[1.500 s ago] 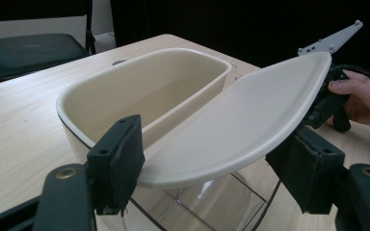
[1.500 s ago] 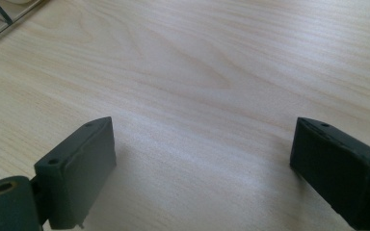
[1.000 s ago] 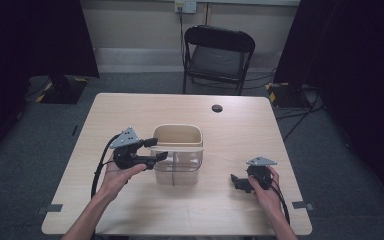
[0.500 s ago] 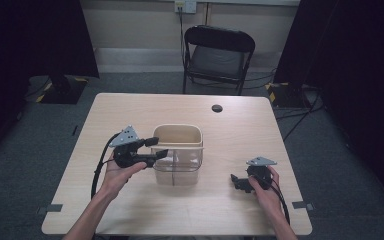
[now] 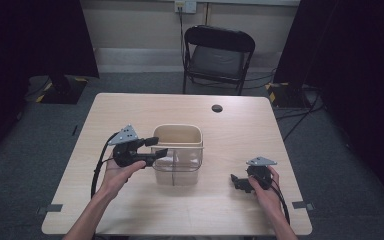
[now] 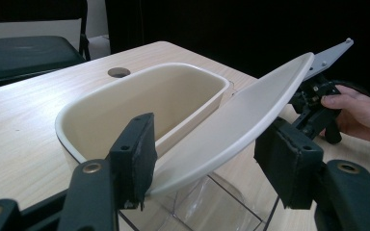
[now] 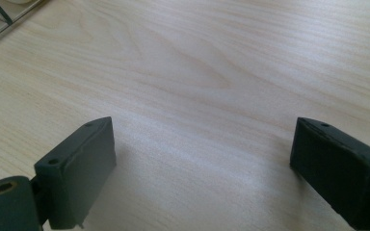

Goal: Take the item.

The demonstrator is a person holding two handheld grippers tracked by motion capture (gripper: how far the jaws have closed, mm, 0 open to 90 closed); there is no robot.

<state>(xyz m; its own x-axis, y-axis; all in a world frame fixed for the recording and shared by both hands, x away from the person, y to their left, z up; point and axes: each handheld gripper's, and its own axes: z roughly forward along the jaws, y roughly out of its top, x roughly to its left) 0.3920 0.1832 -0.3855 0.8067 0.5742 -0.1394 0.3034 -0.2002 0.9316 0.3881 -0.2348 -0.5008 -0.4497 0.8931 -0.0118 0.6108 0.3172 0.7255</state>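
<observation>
A clear container (image 5: 176,162) with a cream inner tub (image 6: 173,94) stands at the middle of the table. Its cream lid (image 6: 241,115) is raised off the tub and tilts between the jaws of my left gripper (image 5: 157,146), touching both pads (image 6: 139,149). Those jaws stand partly closed on the lid at the container's left side. My right gripper (image 5: 236,182) rests low over the table at the front right, apart from the container. Its jaws are wide apart over bare wood (image 7: 202,168). It appears again beyond the lid, as the right gripper (image 6: 318,106) held in a hand (image 6: 361,113).
A dark round hole (image 5: 217,108) sits in the table (image 5: 260,130) near its far edge. A black folding chair (image 5: 219,50) stands behind the table. Cables trail from both grippers toward the front edge.
My left gripper's jaws have drawn a little closer together at the container's left rim. The right gripper has not moved.
</observation>
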